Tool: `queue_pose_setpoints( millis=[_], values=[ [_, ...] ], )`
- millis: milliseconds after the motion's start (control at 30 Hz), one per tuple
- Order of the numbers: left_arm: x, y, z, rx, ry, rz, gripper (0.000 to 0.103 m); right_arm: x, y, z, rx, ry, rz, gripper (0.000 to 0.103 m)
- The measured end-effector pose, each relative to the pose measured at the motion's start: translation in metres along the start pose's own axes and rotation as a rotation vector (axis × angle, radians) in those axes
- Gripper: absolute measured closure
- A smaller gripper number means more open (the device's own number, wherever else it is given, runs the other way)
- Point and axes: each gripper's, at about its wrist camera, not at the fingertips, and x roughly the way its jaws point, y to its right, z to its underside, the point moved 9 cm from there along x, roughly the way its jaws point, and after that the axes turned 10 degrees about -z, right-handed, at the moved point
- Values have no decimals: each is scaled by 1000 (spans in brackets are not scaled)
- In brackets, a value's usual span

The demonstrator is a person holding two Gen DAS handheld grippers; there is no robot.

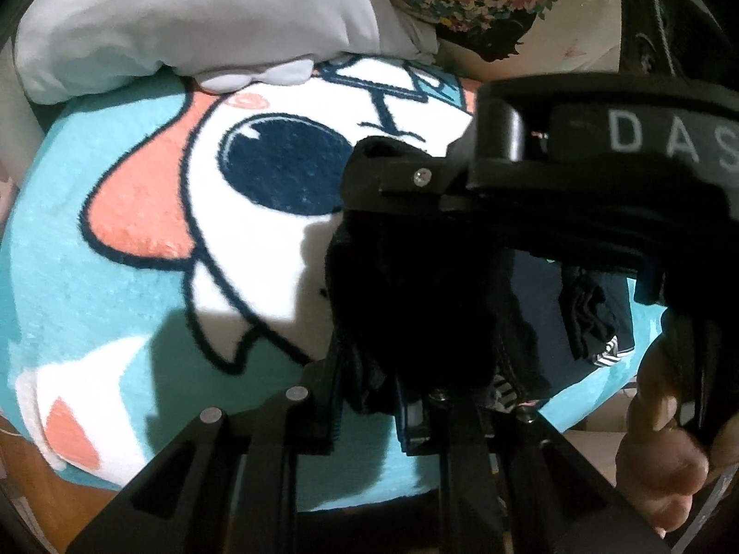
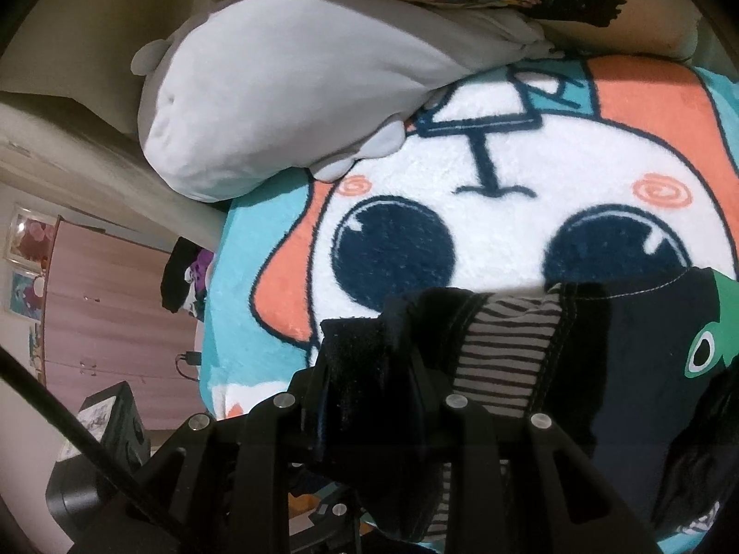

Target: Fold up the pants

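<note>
While a grey plush pillow (image 2: 277, 106) lies at the left on the turquoise cartoon-face fleece blanket (image 2: 499, 184), the left gripper (image 1: 415, 369) and right gripper (image 2: 369, 369) each pinch the dark navy, stripe-lined pants (image 2: 623, 360) bunched over the blanket's near edge.

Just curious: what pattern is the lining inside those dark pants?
Black and white stripes on the lining of the pants, clearest in the right wrist view.
</note>
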Motion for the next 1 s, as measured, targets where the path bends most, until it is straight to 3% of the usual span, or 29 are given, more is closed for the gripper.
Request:
queue_pose_setpoints(
  millis=[300, 1000],
  values=[
    [-8, -23, 4, -24, 10, -17, 86, 12, -17, 2, -17, -5, 0, 73],
    [-2, -23, 2, -19, 2, -40, 86, 18, -18, 2, 1, -4, -16, 74]
  ],
)
